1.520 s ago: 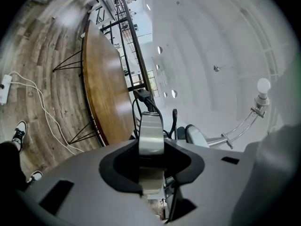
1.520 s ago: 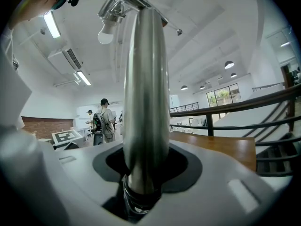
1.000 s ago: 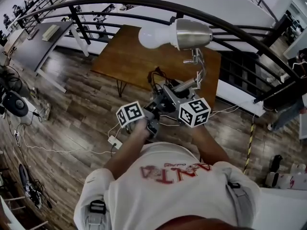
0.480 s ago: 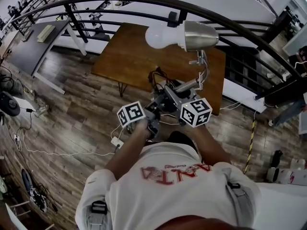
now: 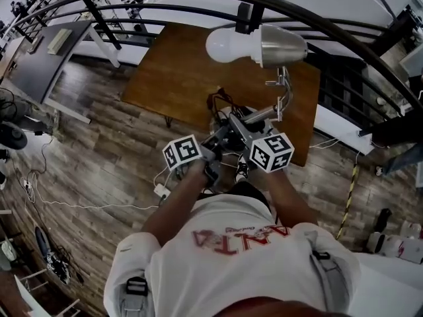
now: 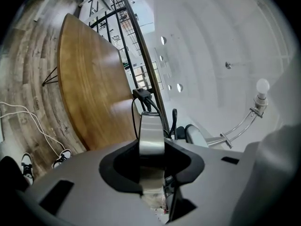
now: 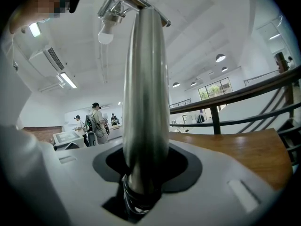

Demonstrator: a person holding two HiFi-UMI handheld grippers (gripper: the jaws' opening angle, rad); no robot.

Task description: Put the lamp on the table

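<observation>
The lamp, with a brushed metal shade [image 5: 283, 45], a white bulb [image 5: 227, 45] and a chrome arm [image 5: 284, 92], hangs in the air over the brown wooden table [image 5: 178, 78]. Both grippers hold its lower end in front of the person's chest. My left gripper [image 5: 213, 152] is shut on a flat metal part of the lamp [image 6: 151, 135], from which a black cord runs off. My right gripper [image 5: 239, 136] is shut on the lamp's round metal stem [image 7: 145, 102], which rises to the bulb [image 7: 107, 32]. The table's top [image 7: 235, 147] lies just beyond the jaws.
A curved black railing [image 5: 330, 28] runs behind and above the table. White cables [image 5: 79, 207] and a power strip [image 5: 158, 191] lie on the wooden floor at left. A grey desk [image 5: 39, 65] stands at far left. People [image 7: 96, 121] stand far off.
The lamp and both grippers have moved a little forward toward the table, which now sits lower and nearer in the head view. Both grips are unchanged.
</observation>
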